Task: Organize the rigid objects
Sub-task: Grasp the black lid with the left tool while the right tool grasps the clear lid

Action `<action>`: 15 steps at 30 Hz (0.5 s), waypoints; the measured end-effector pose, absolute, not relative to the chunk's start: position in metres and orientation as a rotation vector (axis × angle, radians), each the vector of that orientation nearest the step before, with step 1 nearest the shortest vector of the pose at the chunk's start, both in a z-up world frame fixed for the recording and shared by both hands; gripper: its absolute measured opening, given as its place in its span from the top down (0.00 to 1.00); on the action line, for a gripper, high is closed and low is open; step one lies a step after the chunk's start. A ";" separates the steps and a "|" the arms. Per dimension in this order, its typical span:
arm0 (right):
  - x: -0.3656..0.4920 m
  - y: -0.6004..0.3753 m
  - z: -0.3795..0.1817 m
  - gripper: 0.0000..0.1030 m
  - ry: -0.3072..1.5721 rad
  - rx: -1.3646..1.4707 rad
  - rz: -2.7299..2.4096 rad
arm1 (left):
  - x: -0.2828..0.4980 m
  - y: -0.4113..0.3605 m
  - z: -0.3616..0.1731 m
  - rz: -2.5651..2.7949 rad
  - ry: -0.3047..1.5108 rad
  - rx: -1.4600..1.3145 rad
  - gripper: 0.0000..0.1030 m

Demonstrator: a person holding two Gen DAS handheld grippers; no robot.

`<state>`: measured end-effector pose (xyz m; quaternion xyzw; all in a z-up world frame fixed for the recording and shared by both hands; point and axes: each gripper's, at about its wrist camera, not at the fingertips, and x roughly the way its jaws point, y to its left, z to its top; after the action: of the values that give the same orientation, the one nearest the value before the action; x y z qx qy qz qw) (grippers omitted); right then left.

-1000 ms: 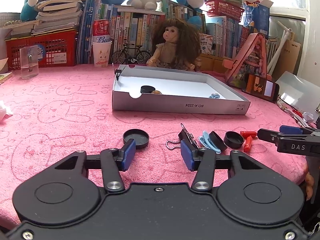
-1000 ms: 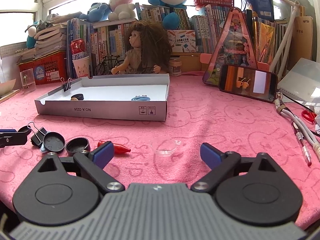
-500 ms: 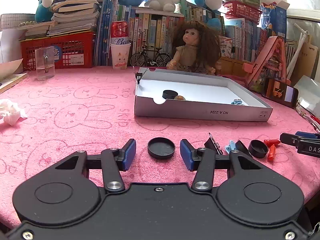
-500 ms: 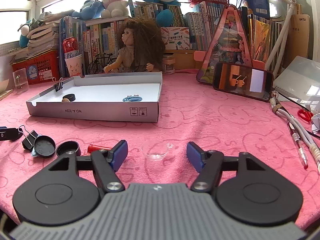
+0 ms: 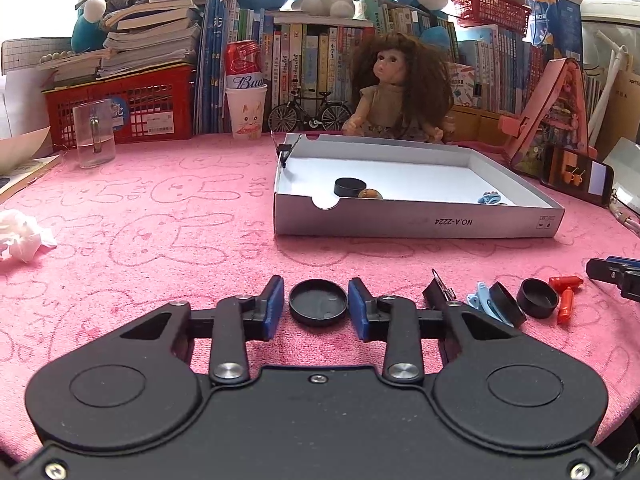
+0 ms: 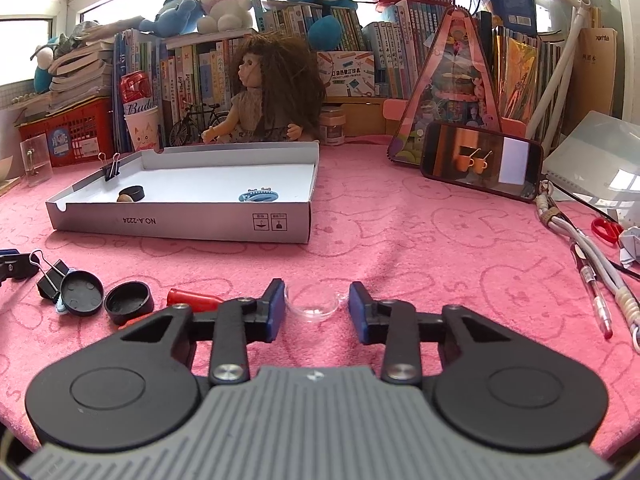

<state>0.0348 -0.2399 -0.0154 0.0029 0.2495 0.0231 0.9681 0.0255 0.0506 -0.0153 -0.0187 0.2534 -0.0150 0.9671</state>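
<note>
While the white cardboard tray (image 5: 416, 222) fills mid-frame on the pink cloth (image 5: 160, 232), the left gripper (image 5: 316, 306) sits low at centre, jaws apart around a black lid (image 5: 318, 307) without touching. Lower centre in the right view, the right gripper (image 6: 316, 306) likewise brackets a clear dome lid (image 6: 314, 307), unclamped.

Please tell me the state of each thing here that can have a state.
Left tongs: open around black lid, not gripping.
Right tongs: open around clear lid.
Box: open, partly filled.
Phone: screen on.
Binder clip: clamped on box wall.
</note>
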 end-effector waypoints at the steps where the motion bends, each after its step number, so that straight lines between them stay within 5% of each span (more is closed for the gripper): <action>1: 0.034 -0.241 -0.015 0.62 0.503 0.009 0.048 | 0.026 0.052 -0.015 -0.031 0.513 -0.043 0.71; 15: 0.035 -0.237 -0.005 0.63 0.465 0.010 0.055 | 0.025 0.054 -0.001 -0.016 0.470 -0.056 0.71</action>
<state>0.0351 -0.2373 -0.0045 0.0050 0.2302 0.0270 0.9728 0.0254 0.0543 -0.0008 -0.0279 0.2330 -0.0079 0.9721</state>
